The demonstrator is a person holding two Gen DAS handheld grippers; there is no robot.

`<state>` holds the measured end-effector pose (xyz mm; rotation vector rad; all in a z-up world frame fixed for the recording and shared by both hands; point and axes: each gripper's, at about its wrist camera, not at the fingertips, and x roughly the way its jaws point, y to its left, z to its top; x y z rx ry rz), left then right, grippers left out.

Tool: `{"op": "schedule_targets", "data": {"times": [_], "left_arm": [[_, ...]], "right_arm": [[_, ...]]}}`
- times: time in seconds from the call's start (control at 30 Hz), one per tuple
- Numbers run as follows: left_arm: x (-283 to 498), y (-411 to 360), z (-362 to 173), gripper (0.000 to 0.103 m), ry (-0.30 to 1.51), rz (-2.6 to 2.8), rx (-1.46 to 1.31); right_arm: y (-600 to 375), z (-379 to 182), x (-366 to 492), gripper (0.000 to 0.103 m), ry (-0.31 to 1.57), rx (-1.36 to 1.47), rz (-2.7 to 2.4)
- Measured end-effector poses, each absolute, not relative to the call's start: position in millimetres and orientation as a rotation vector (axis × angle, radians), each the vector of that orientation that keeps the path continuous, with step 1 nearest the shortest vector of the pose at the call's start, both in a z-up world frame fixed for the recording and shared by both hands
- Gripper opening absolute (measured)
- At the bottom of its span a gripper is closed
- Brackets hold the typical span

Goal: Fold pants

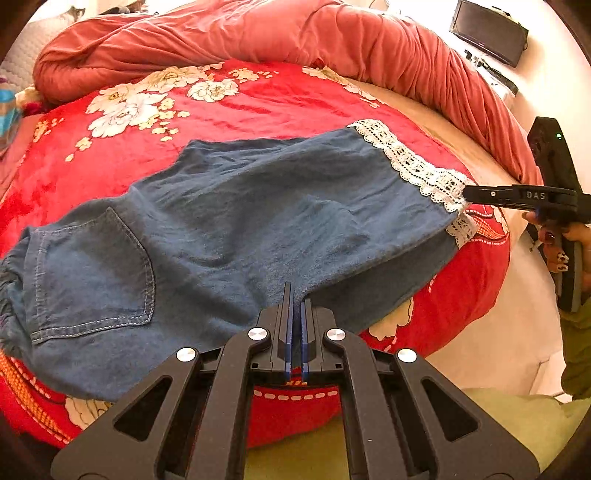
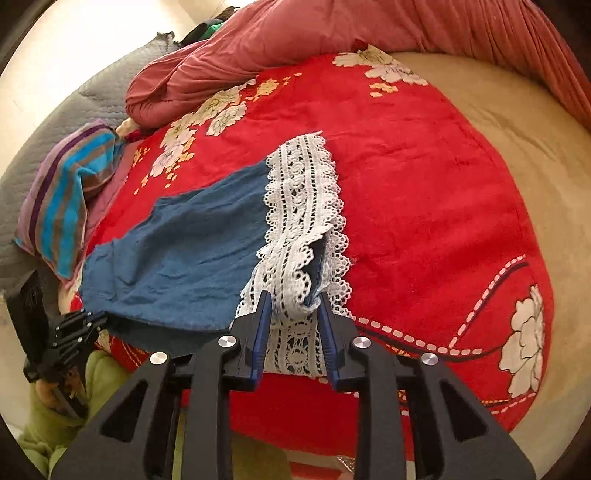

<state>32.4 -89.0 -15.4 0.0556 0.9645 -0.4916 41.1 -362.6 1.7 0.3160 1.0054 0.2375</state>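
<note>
The pants [image 1: 229,221] lie on the red blanket [image 1: 258,107] with one leg over the other, cross-fold not yet made; left gripper [image 1: 294,295] pinches denim at 6 o'clock, right gripper [image 2: 293,306] straddles the lace hem [image 2: 299,206], jaws spread.

A home bedroom: a bed [image 1: 424,110] takes up most of the view, spread with a red floral blanket [image 1: 229,107], a bunched pink duvet [image 1: 258,33] and a striped pillow [image 2: 62,206]. A dark screen [image 1: 487,31] hangs on the pale wall.
</note>
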Motion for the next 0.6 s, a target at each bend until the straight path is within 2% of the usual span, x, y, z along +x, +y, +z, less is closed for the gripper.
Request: {"op": "schedule_targets", "data": {"times": [0.3,0.5,0.57,0.6], "left_arm": [[28.8,-83.4,-12.9,0.0,0.97,-0.491,0.054],[31.6,-88.2,-27.2,0.0,1.03,-0.512,0.067],[31.6,-88.0,-31.3,0.0,1.046,-0.516,0.071],[31.7,-87.6,-32.6,0.001,1.052,-0.518,0.067]], "right_arm": [[-352.4,21.9,25.5,0.01,0.991,0.181,0.27],[-351.1,-6.4,27.7,0.01,1.076,0.141,0.221],[-348.2,-16.4,29.5,0.012,1.105,0.101,0.209],[-347.1,-17.0,29.5,0.016,1.108,0.087,0.21]]}}
